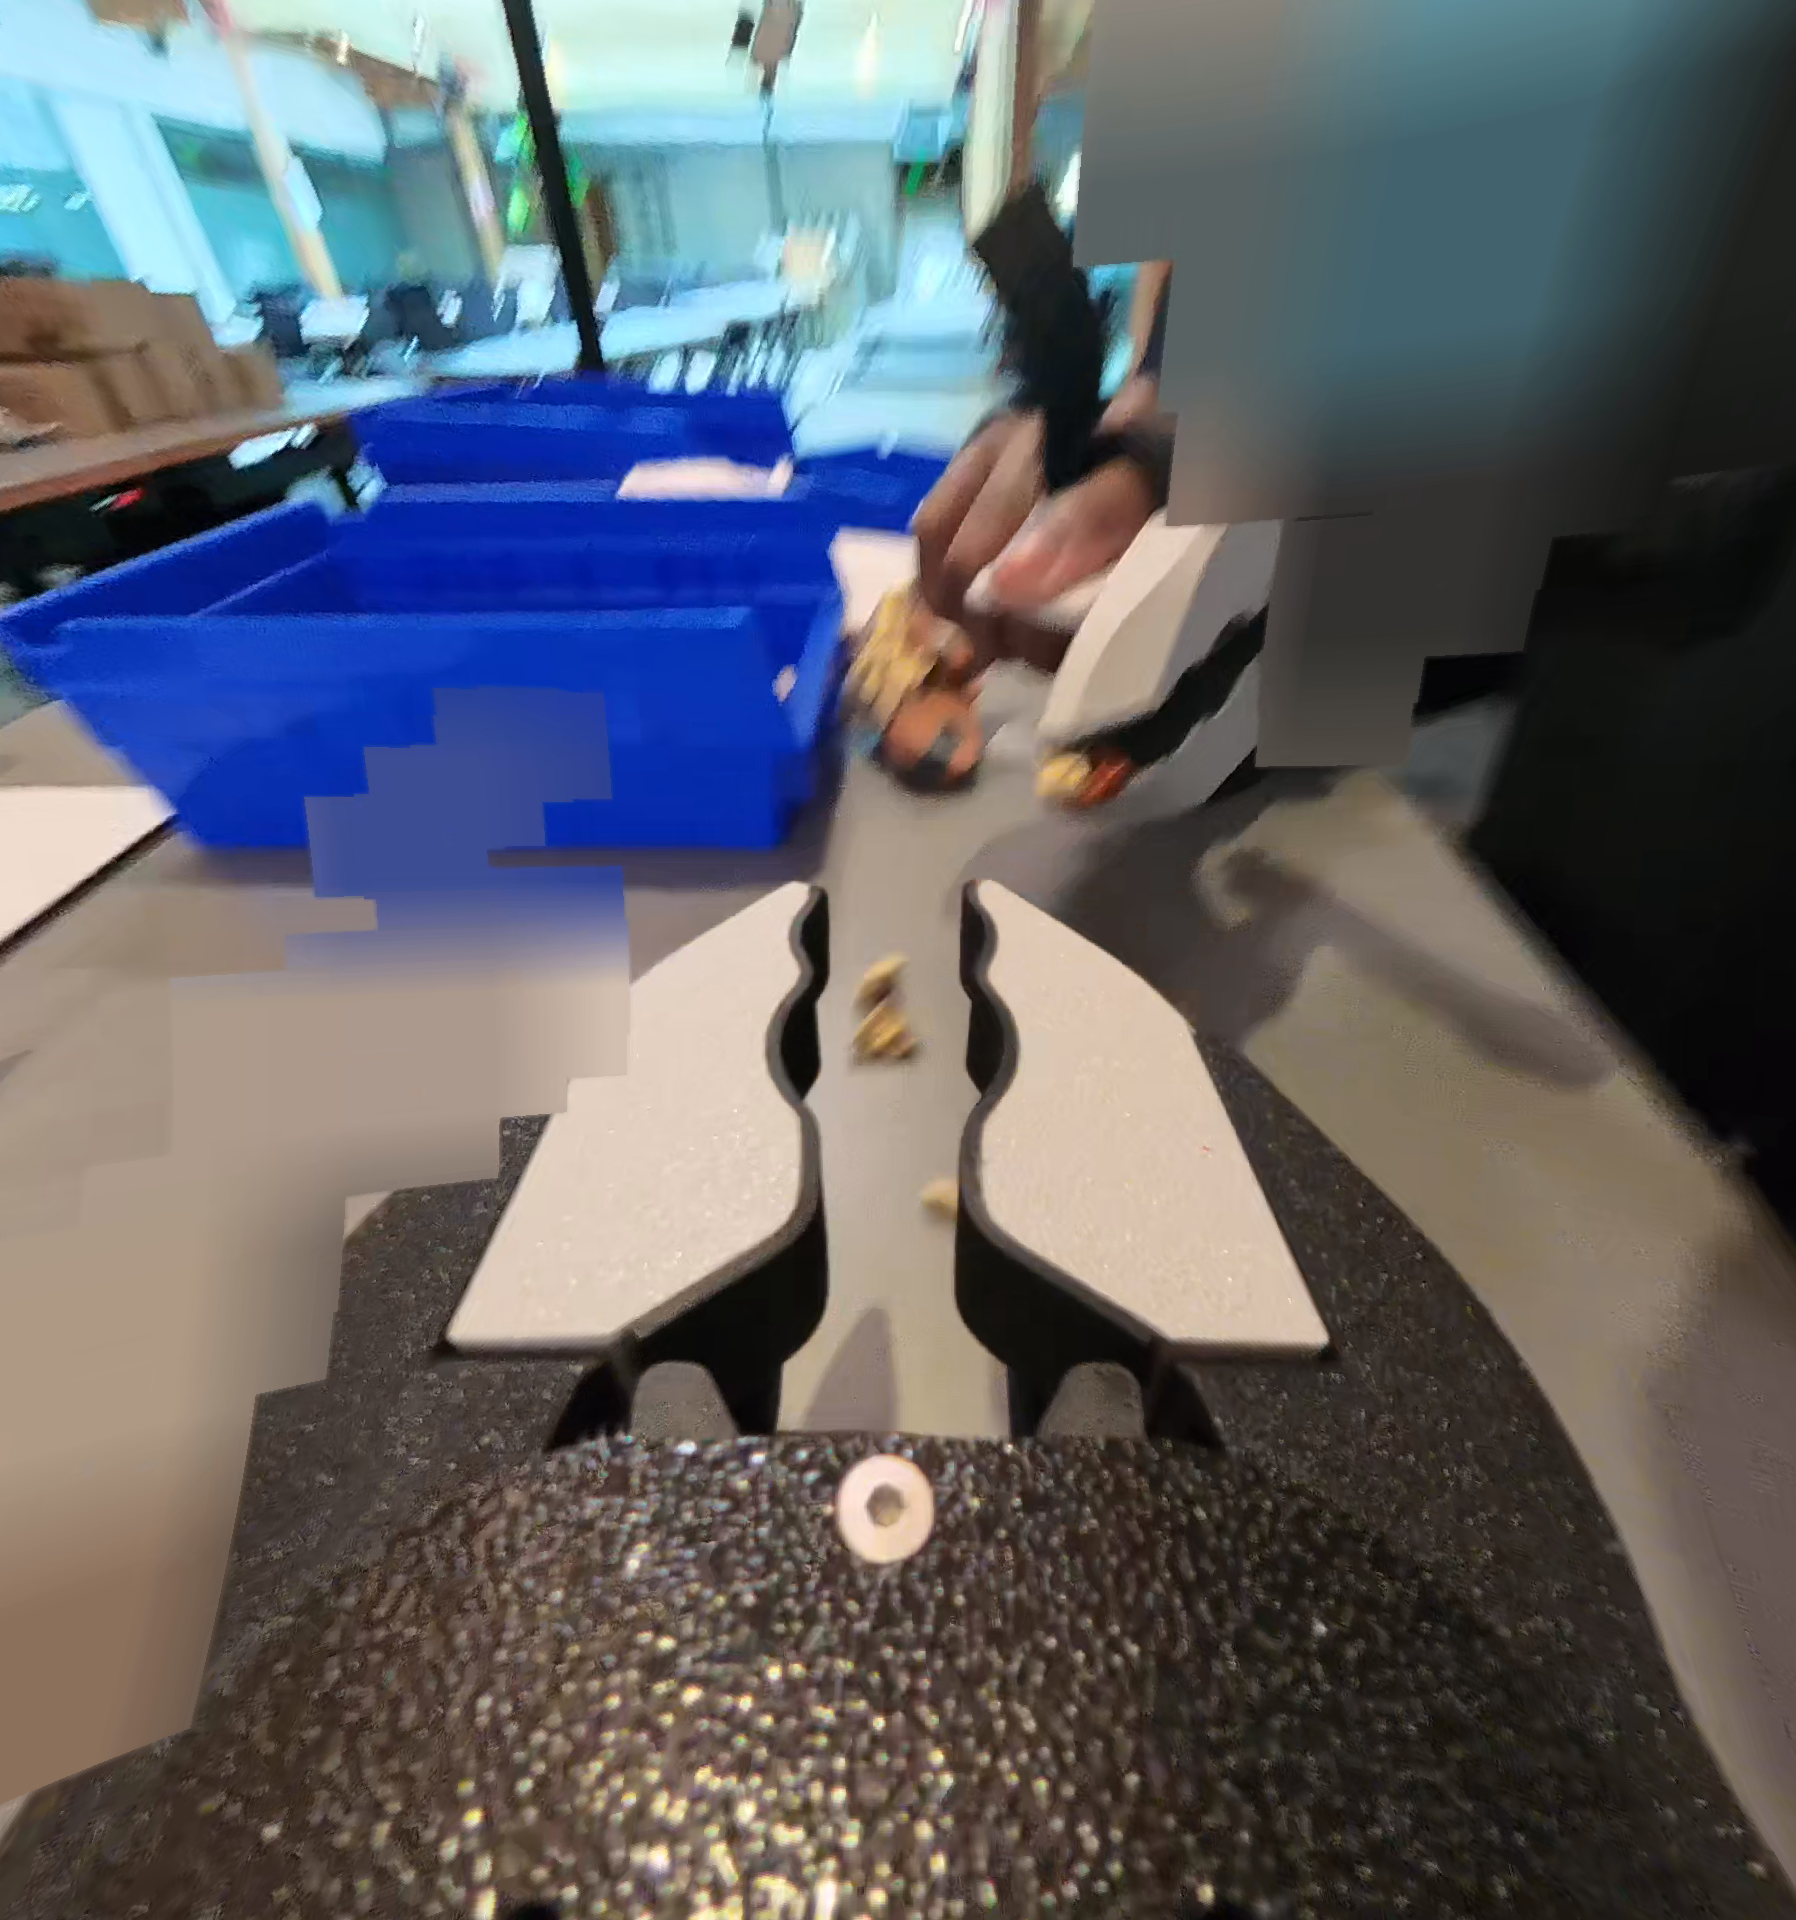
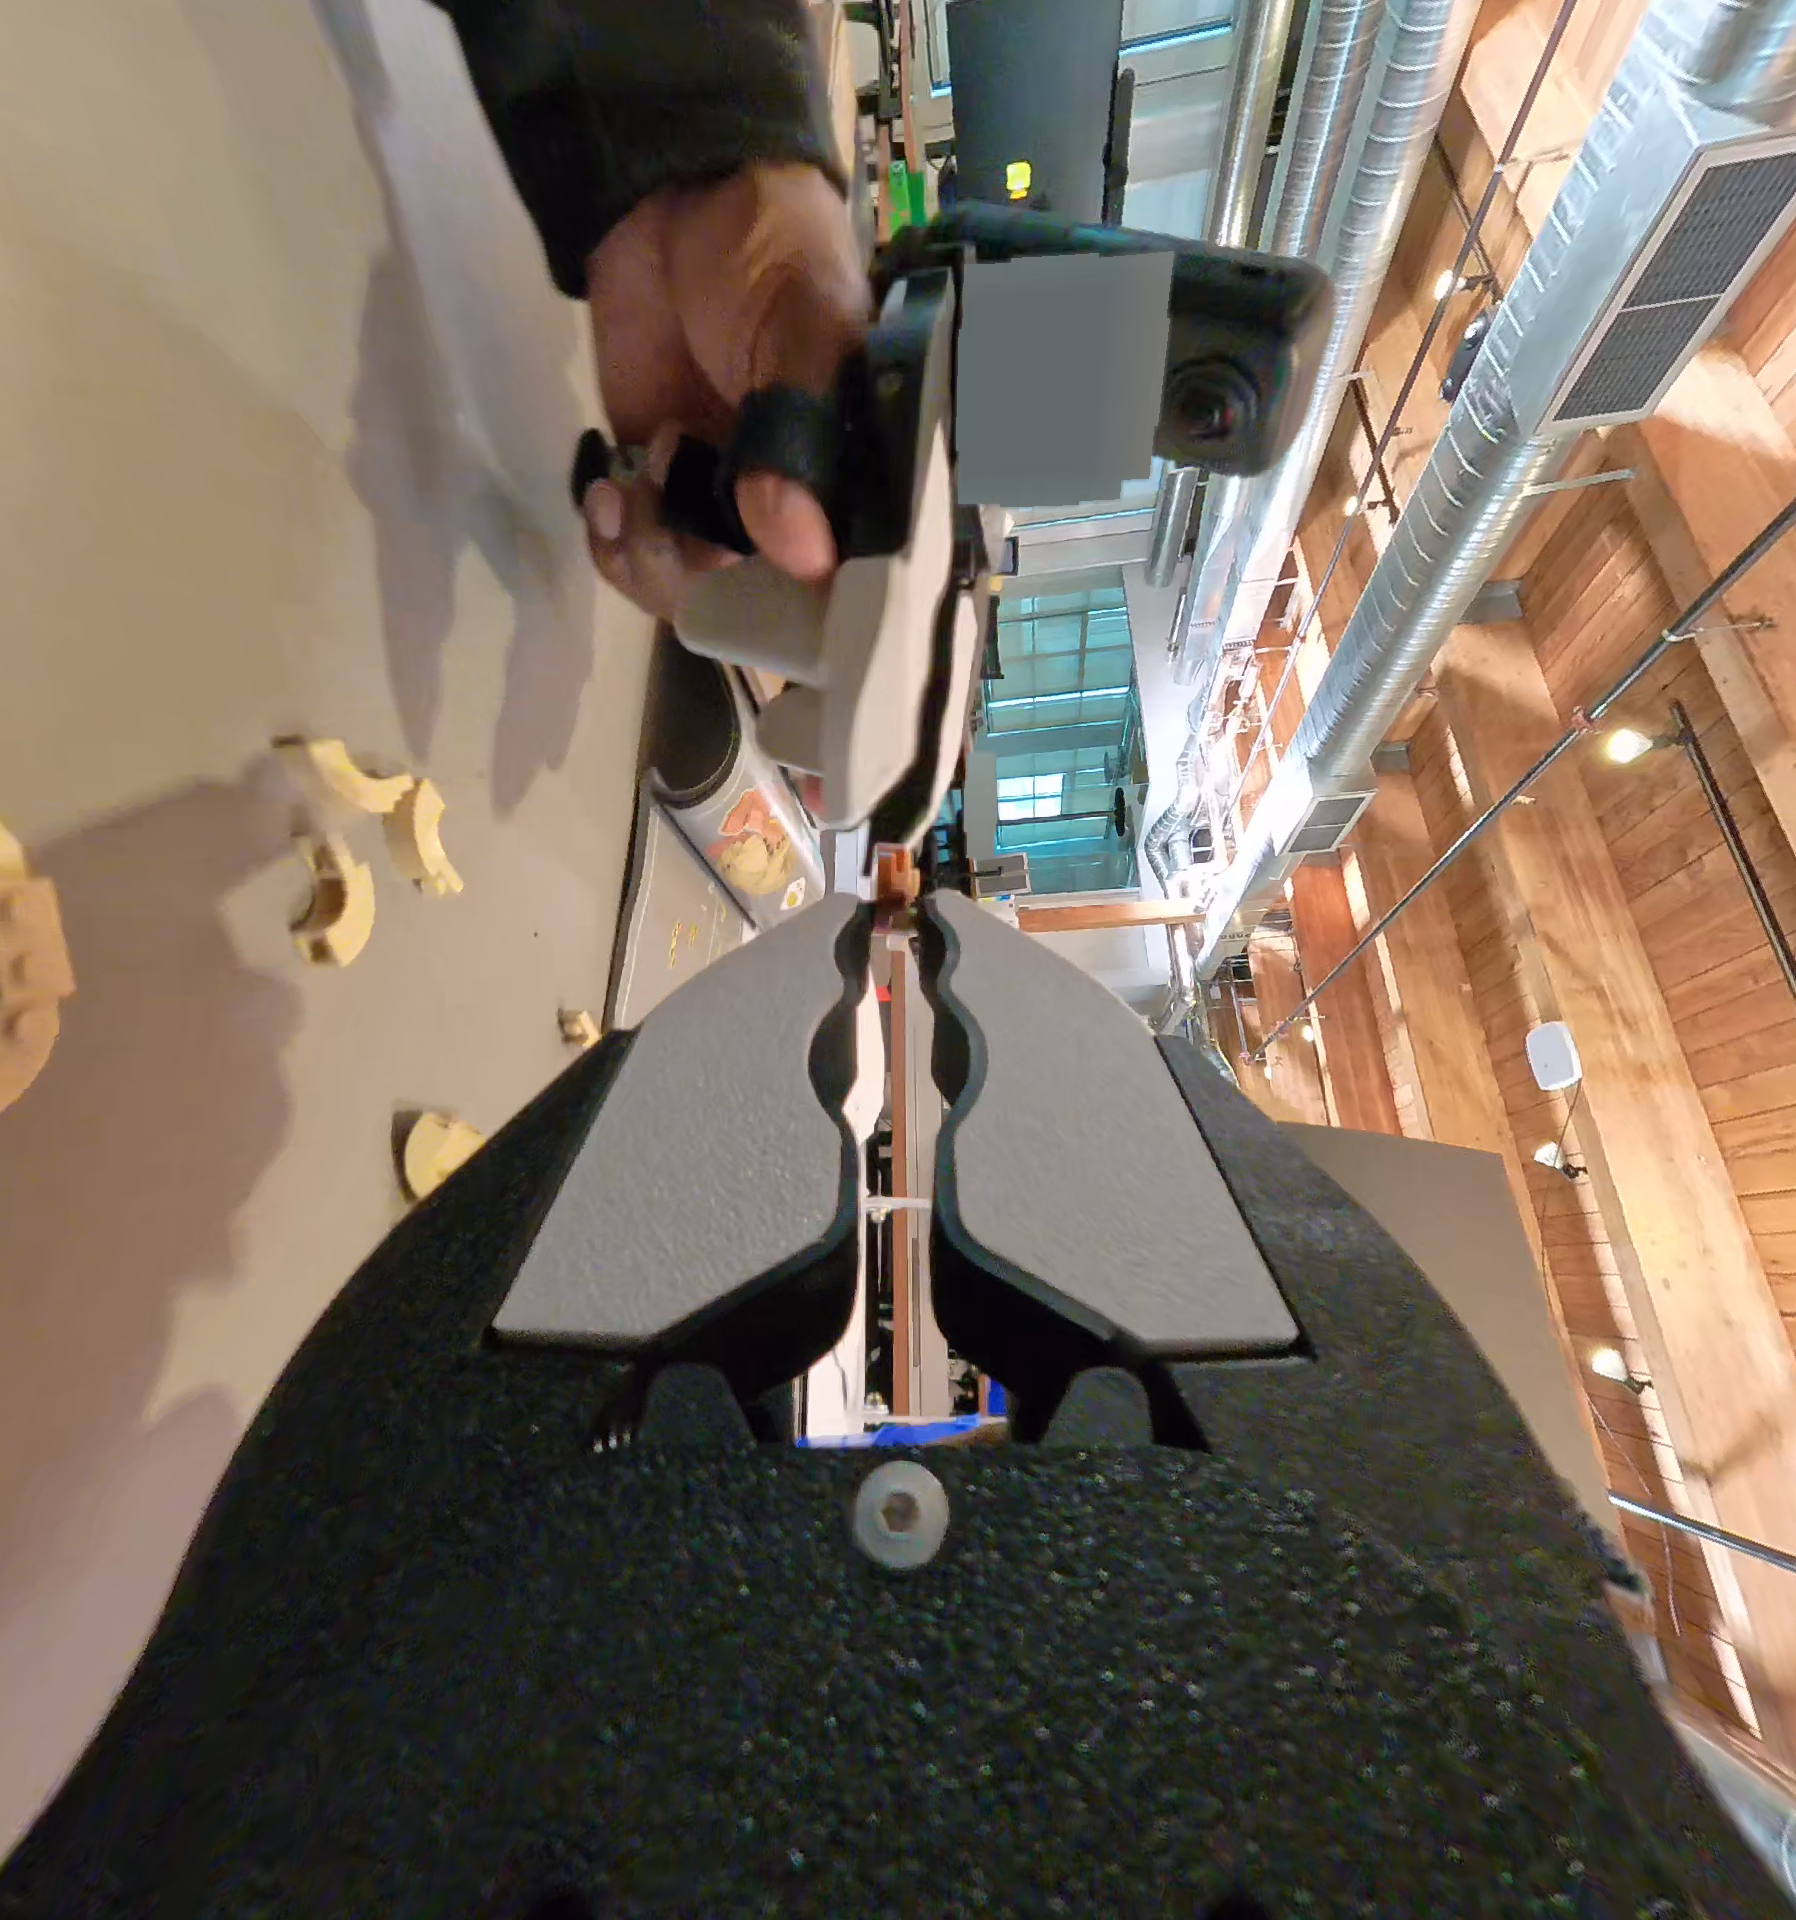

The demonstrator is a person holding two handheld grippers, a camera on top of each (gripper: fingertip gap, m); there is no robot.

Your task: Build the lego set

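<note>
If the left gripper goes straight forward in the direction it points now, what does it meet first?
Probably the small tan pieces lying on the grey table between the left gripper's open fingers. Beyond them lies the blurred tan and brown assembly. Depth is uncertain.

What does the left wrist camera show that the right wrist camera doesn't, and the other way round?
Left wrist view only: blue plastic bins, brown cardboard boxes, and the open gap between the left gripper fingers.
Right wrist view only: silver ceiling ducts, a wooden plank ceiling, and the hand holding the left gripper.
Both: the grey tabletop, scattered tan curved pieces, and the right gripper pinching a small brown block.
</note>
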